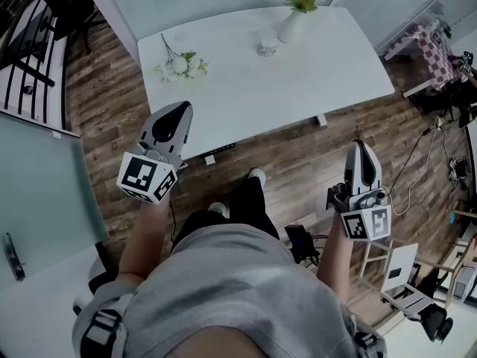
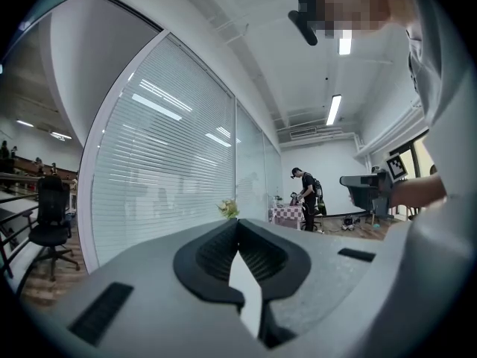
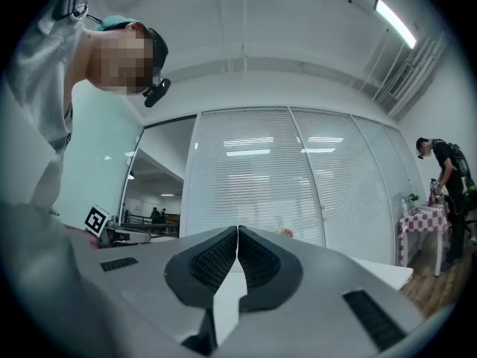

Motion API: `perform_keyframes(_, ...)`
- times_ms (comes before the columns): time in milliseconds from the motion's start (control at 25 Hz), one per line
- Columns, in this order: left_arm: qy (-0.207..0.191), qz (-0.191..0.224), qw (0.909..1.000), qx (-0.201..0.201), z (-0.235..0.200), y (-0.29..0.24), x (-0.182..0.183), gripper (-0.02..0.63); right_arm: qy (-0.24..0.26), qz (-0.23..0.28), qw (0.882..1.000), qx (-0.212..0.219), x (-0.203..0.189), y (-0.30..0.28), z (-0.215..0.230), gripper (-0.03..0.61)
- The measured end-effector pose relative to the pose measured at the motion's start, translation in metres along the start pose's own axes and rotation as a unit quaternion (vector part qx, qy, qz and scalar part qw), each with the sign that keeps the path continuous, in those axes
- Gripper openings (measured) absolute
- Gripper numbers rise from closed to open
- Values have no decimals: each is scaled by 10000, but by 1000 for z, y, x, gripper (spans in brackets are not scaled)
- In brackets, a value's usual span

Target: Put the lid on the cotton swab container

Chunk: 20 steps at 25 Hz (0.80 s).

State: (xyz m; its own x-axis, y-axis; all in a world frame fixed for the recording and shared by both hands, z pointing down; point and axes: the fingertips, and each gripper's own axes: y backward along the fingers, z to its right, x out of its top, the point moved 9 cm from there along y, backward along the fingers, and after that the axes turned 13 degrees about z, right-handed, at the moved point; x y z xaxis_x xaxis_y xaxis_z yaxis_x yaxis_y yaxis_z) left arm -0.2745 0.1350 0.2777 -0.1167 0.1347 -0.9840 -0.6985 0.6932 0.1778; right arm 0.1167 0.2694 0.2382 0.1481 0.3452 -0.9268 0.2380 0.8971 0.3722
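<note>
Not started yet. Left hand-held gripper (image 1: 177, 114) shut tight, nothing in it. Right hand-held gripper (image 1: 360, 151) shut tight too, also empty. Far ahead of both, and between them: small clear round cotton swab container (image 1: 267, 45) on the white desk (image 1: 335, 73), just beside a white vase of flowers (image 1: 293, 22). Too small to tell where the lid is. All left to do: reach, grab lid, set on top. Only in head view: desk and container. Only in the two gripper views: black jaws pressed together, white window blinds (image 3: 298, 177) ahead.
</note>
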Motion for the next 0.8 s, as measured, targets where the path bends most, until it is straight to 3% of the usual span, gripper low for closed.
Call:
perform_keyframes(360,-57,-45,9994,342,4,-58,-14,8,-380,-99,9986,368,-36,-48,71,26)
perform_keyframes(800,-116,-77,9963,849,16,-117,-28,8,-571,-57,9939,940,-51,-109,152,26)
